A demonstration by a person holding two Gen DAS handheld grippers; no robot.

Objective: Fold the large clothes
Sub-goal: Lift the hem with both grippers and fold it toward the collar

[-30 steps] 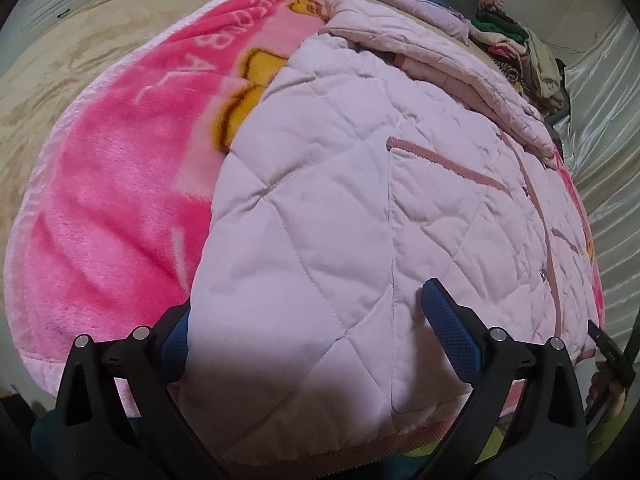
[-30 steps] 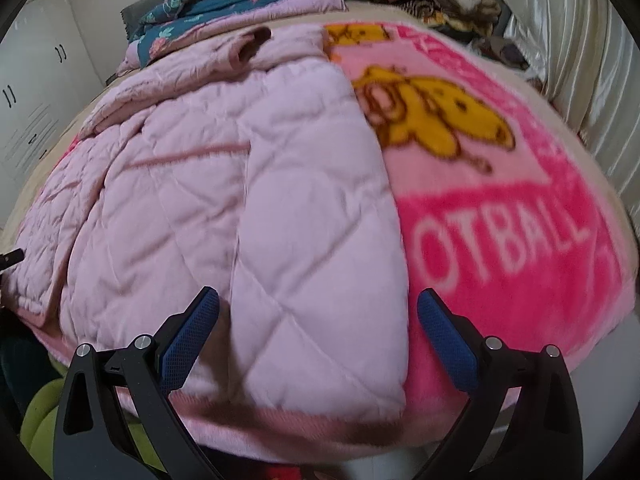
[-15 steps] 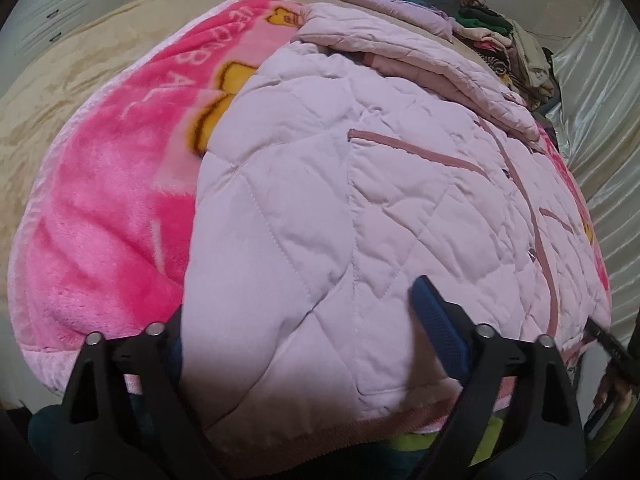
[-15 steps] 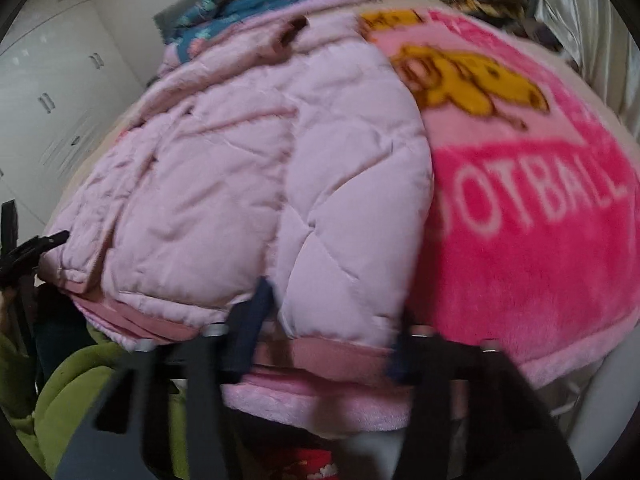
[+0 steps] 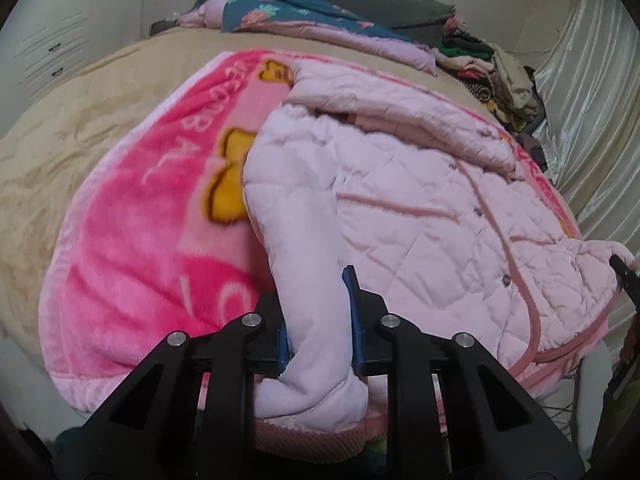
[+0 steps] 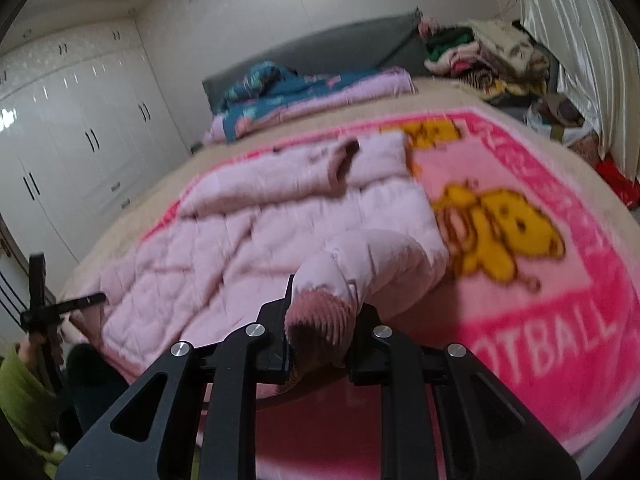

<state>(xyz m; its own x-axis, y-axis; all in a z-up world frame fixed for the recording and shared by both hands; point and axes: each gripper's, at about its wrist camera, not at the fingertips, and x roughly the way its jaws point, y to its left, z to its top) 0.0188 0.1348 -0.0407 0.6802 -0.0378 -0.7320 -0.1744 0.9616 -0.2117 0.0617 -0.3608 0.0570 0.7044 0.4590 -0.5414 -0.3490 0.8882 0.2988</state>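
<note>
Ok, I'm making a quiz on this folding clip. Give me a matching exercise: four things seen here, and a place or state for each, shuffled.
Things:
1. left gripper
2. right gripper
3. pink blanket
4. floral quilt

Places or states:
A. spread under the jacket
B. shut on the jacket's ribbed hem
C. heaped by the headboard
D. shut on a smooth quilted fold of the jacket

Pairs: 1-D, 2-B, 3-A, 4-C

White wardrobe (image 6: 72, 152), grey headboard (image 6: 344, 48), tan-covered bed (image 5: 80, 120), pale satin curtains (image 6: 560, 28).
</note>
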